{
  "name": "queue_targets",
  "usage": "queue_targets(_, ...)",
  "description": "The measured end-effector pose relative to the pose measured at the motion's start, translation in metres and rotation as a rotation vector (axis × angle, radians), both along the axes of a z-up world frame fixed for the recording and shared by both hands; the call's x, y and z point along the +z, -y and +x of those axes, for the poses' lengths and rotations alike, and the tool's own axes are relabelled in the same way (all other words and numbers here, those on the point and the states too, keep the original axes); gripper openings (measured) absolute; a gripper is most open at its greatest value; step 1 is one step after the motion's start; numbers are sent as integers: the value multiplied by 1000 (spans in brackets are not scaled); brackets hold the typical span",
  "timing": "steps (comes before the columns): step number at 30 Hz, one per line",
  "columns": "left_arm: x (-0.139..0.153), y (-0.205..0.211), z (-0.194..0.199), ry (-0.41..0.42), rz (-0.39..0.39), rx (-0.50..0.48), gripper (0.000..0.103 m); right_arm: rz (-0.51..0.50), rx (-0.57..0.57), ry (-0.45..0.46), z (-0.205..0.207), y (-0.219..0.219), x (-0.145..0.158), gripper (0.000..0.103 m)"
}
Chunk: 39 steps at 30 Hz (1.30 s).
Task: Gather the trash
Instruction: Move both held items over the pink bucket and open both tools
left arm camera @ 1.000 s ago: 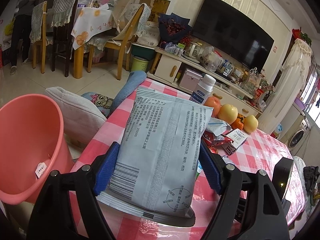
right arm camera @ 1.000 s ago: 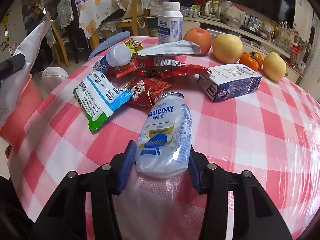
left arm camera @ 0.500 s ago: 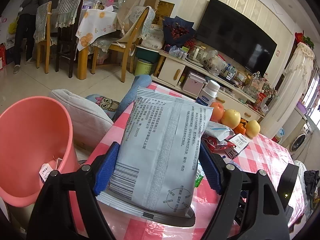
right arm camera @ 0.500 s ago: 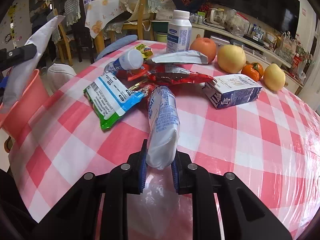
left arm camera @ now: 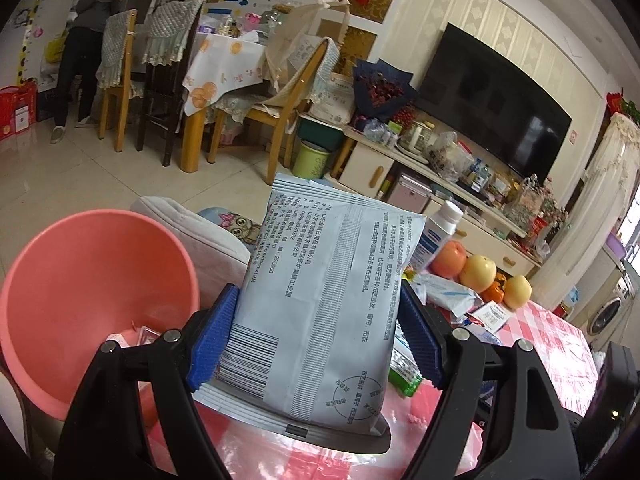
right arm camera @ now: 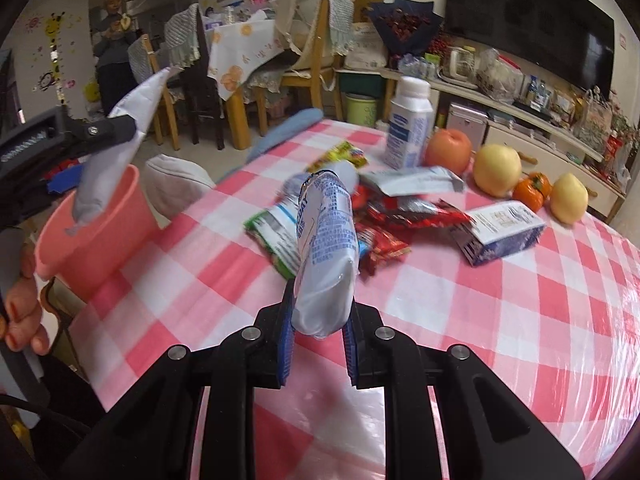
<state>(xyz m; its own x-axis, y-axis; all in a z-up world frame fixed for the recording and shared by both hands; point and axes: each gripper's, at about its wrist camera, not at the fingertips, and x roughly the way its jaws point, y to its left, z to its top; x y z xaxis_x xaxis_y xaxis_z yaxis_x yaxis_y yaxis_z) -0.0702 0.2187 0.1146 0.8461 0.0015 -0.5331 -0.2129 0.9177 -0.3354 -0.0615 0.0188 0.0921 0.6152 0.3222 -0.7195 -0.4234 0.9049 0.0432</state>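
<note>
My left gripper (left arm camera: 316, 340) is shut on a pale blue-grey printed packet (left arm camera: 324, 296) and holds it in the air beside the pink bin (left arm camera: 80, 292), over the table's left edge. In the right wrist view the packet (right arm camera: 116, 152) hangs just above the bin's rim (right arm camera: 96, 216). My right gripper (right arm camera: 318, 336) is shut on a white and blue drink bottle (right arm camera: 326, 248), lifted off the table and pointing away. Loose trash lies on the checked table: red wrappers (right arm camera: 404, 210), a green-edged packet (right arm camera: 276, 236), a small carton (right arm camera: 500, 228).
An upright white bottle (right arm camera: 410, 128) and several fruits (right arm camera: 498, 168) stand at the table's far side. A grey cushion (right arm camera: 176, 188) sits past the bin. Dining chairs, a TV cabinet and a standing person (right arm camera: 114, 48) are behind.
My left gripper has carried the packet left and up toward the pink bin. My right gripper has closed on the drink bottle, turned it on edge and raised it off the table.
</note>
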Motion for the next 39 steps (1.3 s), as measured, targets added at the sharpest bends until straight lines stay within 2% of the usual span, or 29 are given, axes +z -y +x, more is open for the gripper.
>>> queue_targets(5, 4, -21, -4, -1, -10, 88, 78, 41, 76, 10, -4, -37, 18, 22)
queue_targets(14, 10, -88, -23, -12, -24, 344, 78, 57, 256, 30, -8, -128, 48, 22)
queue_targets(21, 6, -139, -34, -47, -70, 490, 78, 23, 388, 25, -13, -203, 47, 22)
queue_targets(29, -5, -176, -35, -105, -109, 564, 78, -22, 466, -17, -12, -258, 28, 22)
queue_targets(34, -8, -184, -33, -119, -99, 566, 78, -27, 500, -47, -10, -266, 19, 22)
queue_targets(37, -14, -187, -34, -138, -120, 561, 78, -24, 511, -79, -7, -268, 13, 22)
queue_targets(38, -15, -187, -35, -141, -125, 562, 79, -18, 513, -89, -8, -268, 12, 22)
queue_targets(39, -16, -187, -35, -142, -124, 563, 79, -13, 517, -98, -7, -267, 10, 29)
